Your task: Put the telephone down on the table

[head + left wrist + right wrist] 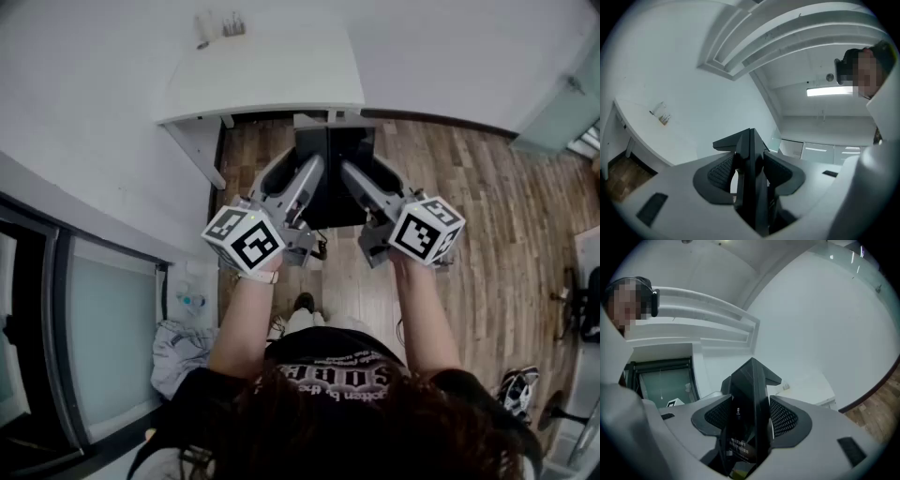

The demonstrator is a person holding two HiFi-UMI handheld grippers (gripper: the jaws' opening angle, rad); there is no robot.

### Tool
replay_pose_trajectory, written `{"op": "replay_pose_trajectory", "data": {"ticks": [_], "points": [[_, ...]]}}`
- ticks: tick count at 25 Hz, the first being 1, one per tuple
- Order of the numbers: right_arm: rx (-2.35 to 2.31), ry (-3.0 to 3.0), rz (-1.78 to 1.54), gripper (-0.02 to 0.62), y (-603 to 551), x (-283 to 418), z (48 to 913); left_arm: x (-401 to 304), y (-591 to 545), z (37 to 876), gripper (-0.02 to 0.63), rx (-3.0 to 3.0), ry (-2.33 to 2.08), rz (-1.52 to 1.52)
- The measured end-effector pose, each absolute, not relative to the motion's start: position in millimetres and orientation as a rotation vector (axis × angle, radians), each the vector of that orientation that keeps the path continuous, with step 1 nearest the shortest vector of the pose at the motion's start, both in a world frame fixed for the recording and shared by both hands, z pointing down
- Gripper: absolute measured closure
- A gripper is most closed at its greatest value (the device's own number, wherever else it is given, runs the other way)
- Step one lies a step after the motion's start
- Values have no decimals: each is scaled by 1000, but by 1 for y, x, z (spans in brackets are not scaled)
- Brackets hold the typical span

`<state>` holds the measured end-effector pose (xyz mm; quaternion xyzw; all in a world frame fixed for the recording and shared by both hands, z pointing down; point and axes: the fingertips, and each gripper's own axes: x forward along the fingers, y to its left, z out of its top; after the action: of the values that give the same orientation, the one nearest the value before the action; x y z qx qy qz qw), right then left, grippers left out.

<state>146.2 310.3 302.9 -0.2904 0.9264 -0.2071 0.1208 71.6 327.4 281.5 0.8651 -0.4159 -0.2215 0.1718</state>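
right tool [751, 417]: clamped on black telephone [747, 380] | white table [811, 387] behind, right

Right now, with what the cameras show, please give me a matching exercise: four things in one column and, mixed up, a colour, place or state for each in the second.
Column 1
1. telephone
2. table
3. floor
4. left hand-held gripper

Column 2
a. brown wood, under the person
b. black, held up in the air
c. white, ahead by the wall
d. shut on the telephone

Pairs: 1-b, 2-c, 3-a, 4-d.
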Motion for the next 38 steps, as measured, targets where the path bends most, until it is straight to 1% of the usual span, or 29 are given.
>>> {"op": "replay_pose_trajectory", "data": {"ticks": [23,28,38], "points": [[-836,2691,-617,327,306,147,310,73,324,287,428,2466,-1182,-607],[-852,2688,-675,327,246,103,323,28,262,299,428,2448,-1165,-576],[-945,2669,-709,327,166,77,332,2,177,310,428,2437,-1090,-548]]}}
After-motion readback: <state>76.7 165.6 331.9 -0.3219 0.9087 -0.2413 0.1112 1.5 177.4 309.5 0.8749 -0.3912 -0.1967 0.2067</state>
